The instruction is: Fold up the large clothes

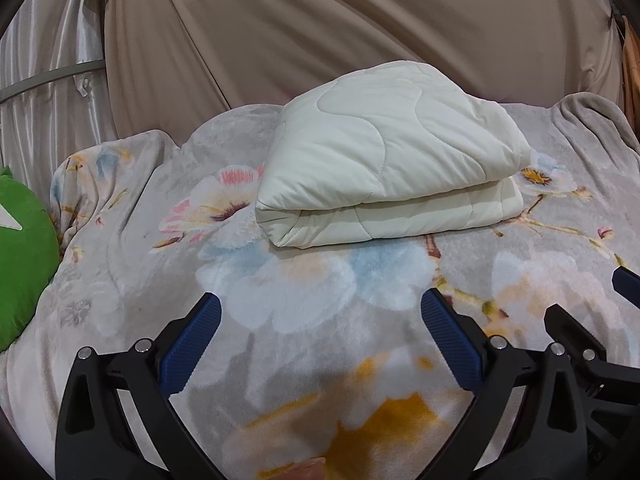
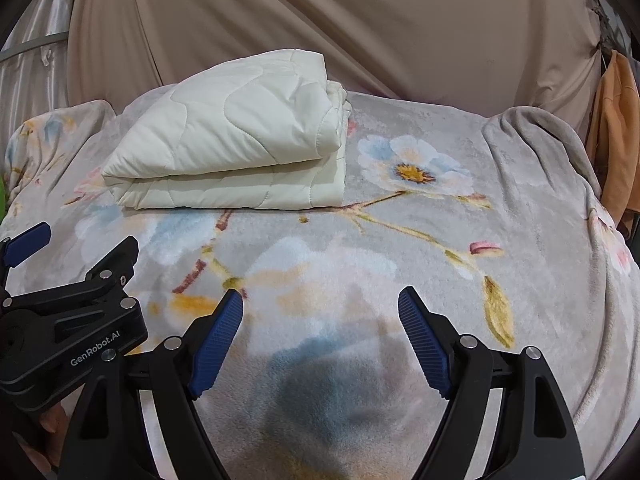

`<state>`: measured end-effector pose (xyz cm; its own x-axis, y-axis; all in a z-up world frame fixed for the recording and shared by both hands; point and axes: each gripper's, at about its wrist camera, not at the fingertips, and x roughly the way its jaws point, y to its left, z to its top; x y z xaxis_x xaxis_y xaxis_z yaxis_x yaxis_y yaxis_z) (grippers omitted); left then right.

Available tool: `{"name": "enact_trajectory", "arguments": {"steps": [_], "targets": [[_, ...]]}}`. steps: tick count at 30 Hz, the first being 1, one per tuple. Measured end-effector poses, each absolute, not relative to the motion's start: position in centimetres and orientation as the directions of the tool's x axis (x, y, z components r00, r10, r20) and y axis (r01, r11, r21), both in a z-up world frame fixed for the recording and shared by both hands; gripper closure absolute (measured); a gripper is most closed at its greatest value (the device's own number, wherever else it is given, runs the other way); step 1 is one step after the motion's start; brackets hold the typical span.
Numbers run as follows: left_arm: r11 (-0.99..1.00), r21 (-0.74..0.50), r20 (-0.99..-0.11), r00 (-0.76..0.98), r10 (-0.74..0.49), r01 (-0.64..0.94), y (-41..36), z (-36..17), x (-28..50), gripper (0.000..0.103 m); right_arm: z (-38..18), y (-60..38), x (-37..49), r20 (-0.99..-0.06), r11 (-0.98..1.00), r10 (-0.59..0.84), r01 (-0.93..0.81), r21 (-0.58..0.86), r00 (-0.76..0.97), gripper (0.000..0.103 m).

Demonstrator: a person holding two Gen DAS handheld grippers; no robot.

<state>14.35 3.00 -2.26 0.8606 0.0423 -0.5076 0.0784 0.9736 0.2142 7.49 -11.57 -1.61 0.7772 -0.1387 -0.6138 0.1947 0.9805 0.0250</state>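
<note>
Quilt (image 1: 390,156) sits folded on the bed, a cream stitched bundle doubled into two thick layers, rounded fold edge facing the cameras. It rests on the floral blanket (image 1: 304,308) toward the far side of the bed, close to the beige curtain (image 1: 360,20) behind it.

Left gripper (image 1: 320,316): jaws spread wide, nothing between the blue pads (image 1: 191,346), only blanket below them. Quilt lies ahead of its tips, well apart, about centred on the gap and slightly right in the left wrist view.

Right gripper (image 2: 320,308): jaws likewise spread, empty, blue pads (image 2: 426,344) over bare blanket. In the right wrist view the quilt is ahead and to the left, well apart from the tips, stacked open edges facing right.

Both grippers sit side by side at the near edge of the bed, close together. The left one shows at the left edge of the right wrist view, with part of a hand (image 2: 50,420) under it; the right one shows at the right edge of the left wrist view. Neither touches the quilt.

Other items: green cushion (image 1: 22,256) at the left edge of the bed, well left of the quilt. Orange cloth (image 2: 616,132) hangs at the far right beyond the bed. Shiny silver drape (image 1: 44,80) at the far left, beside the beige curtain.
</note>
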Motion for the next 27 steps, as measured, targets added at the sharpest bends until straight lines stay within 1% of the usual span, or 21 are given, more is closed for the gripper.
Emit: {"name": "enact_trajectory", "arguments": {"steps": [27], "targets": [[0.972, 0.223, -0.504, 0.862, 0.049, 0.075, 2.91, -2.32, 14.27, 0.006, -1.45, -11.45, 7.36, -0.610, 0.979, -0.155, 0.203, 0.010, 0.777, 0.025]]}}
